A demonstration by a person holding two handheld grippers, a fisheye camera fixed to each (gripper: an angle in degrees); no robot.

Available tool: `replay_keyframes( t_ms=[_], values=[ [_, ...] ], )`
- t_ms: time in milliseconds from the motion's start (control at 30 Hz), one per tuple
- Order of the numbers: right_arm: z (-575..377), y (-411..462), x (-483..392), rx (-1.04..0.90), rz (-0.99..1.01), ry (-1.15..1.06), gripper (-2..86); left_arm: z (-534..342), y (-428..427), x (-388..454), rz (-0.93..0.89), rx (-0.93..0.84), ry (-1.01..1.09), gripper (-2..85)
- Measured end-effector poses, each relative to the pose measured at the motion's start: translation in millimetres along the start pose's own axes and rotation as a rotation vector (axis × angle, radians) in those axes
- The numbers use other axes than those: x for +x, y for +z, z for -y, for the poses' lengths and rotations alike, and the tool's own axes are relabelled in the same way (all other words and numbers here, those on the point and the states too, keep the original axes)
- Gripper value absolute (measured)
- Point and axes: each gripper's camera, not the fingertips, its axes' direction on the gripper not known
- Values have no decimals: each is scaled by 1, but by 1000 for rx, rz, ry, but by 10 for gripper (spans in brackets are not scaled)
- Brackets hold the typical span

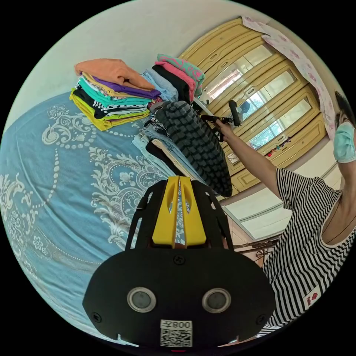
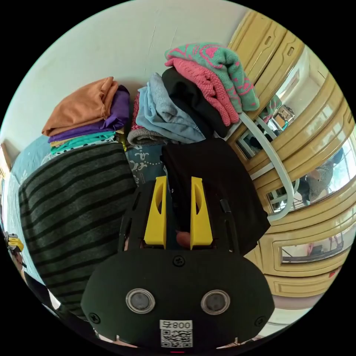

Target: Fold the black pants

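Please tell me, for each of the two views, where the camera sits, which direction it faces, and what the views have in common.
Left gripper view: rides behind the left gripper, jaws closed, facing the bed and clothes piles; the person's arm shows.
Right gripper view: rides behind the right gripper, facing a black garment between its jaws.
Shared: the orange-topped pile, the wardrobe.

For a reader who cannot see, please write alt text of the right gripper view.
The right claw, jaws apart, reaches around black pants beside a striped garment. Behind them, folded clothes are stacked against a white wall.
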Motion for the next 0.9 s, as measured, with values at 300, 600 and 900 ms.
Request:
replay_keyframes(
  t_ms=[300, 600, 900],
  values=[
    [-13, -2, 19, -23, 0, 95, 49, -67, -31, -31, -13, -43, -94, 1],
    [-89, -87, 117, 318, 425, 552, 32, -124, -76, -24, -55, -62, -27, 2],
    [-125, -215, 137, 698, 773, 577, 21, -199, -161, -6, -81, 26, -9, 2]
  ],
)
